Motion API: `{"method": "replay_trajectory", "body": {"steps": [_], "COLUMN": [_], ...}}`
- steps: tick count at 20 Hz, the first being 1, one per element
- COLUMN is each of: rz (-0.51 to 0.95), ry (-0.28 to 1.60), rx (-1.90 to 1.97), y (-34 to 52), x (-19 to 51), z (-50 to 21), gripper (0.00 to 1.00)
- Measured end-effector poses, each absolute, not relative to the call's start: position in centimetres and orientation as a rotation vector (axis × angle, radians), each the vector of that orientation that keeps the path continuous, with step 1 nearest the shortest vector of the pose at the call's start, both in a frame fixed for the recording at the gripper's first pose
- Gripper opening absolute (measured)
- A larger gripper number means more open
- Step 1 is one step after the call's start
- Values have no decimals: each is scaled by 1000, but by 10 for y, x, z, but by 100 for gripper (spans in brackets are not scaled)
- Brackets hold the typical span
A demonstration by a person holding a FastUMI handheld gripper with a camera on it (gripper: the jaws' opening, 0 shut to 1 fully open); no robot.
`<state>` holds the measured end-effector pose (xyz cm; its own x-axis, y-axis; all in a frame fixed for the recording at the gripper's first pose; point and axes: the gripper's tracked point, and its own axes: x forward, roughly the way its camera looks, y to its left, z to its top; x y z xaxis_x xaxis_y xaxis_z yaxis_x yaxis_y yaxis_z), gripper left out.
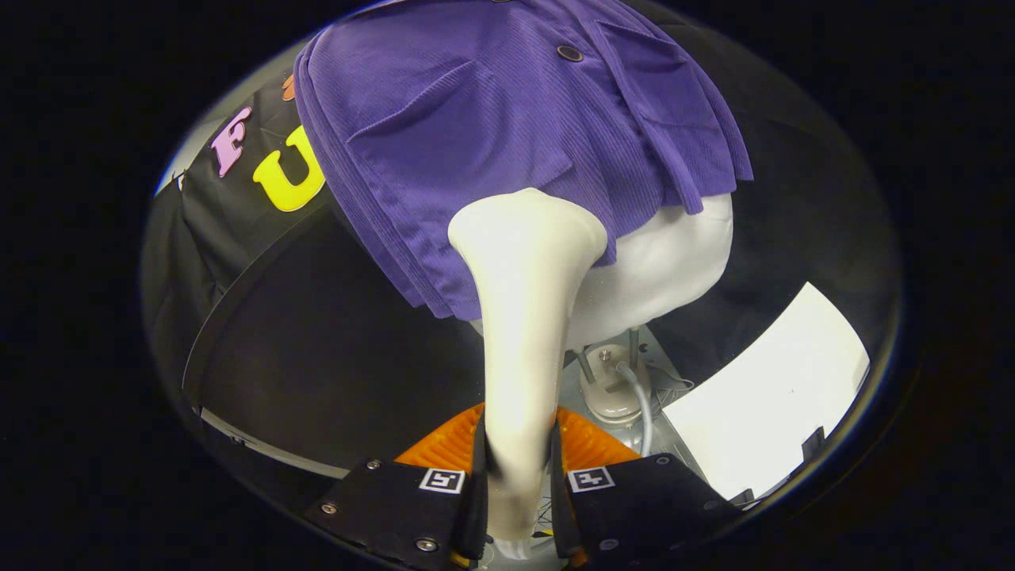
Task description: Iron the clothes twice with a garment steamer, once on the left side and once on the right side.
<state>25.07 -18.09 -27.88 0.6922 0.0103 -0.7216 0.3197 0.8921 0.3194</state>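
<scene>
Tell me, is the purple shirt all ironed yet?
Not that I can tell. Done: the gripper is shut on the steamer. In hand: its head sits at the hem of the purple shirt on the mannequin. Left: finished passes can't be confirmed; creases remain.

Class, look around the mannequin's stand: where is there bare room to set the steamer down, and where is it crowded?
Free: the white sheet right of the stand base. Crowded: the base itself, with its hose. The gripper is shut on the steamer, whose head meets the purple top.
</scene>
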Motion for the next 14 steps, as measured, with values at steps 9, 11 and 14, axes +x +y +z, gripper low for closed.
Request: {"method": "replay_trajectory", "body": {"steps": [9, 11, 14], "rz": [-139, -139, -152], "ry": [605, 553, 462], "rx": [428, 419, 378], "y": [-192, -201, -217], "x": [221, 217, 218], "z": [-173, -141, -92], "gripper": [33, 33, 33]}}
